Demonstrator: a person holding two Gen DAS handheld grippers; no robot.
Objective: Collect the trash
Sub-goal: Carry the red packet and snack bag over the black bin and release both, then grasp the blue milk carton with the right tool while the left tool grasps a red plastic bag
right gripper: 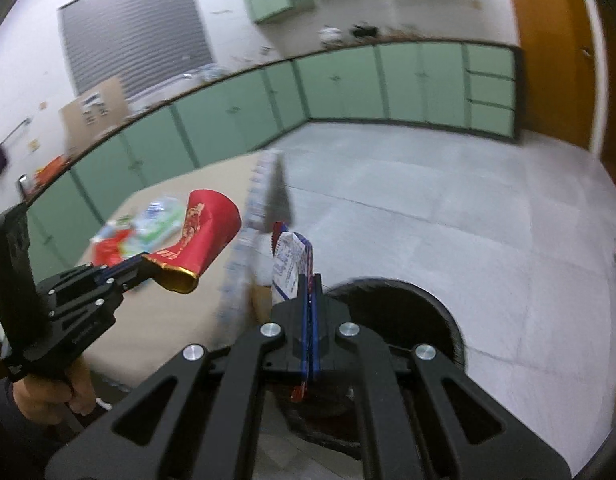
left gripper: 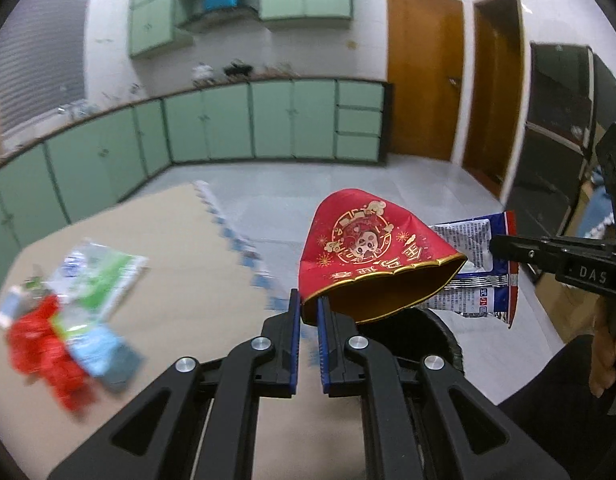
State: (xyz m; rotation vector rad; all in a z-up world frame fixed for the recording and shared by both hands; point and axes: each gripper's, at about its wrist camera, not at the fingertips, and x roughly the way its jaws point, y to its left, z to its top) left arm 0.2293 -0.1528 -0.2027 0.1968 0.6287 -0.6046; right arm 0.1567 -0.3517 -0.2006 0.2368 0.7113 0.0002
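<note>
My left gripper [left gripper: 308,305] is shut on the rim of a crushed red paper cup [left gripper: 368,252] with gold print, held in the air past the table edge. It also shows in the right wrist view [right gripper: 203,236]. My right gripper [right gripper: 311,280] is shut on a silver, blue and white snack wrapper [right gripper: 289,264], seen just behind the cup in the left wrist view [left gripper: 476,268]. A black round bin [right gripper: 404,304] stands on the floor below both grippers. More trash [left gripper: 67,312], red, green and blue wrappers, lies on the tan table [left gripper: 179,280].
Green cabinets [left gripper: 227,120] line the far walls under a cluttered counter. Brown doors [left gripper: 424,72] stand at the right. The floor [right gripper: 448,208] is pale tile. A patterned cloth strip [left gripper: 227,220] hangs at the table's right edge.
</note>
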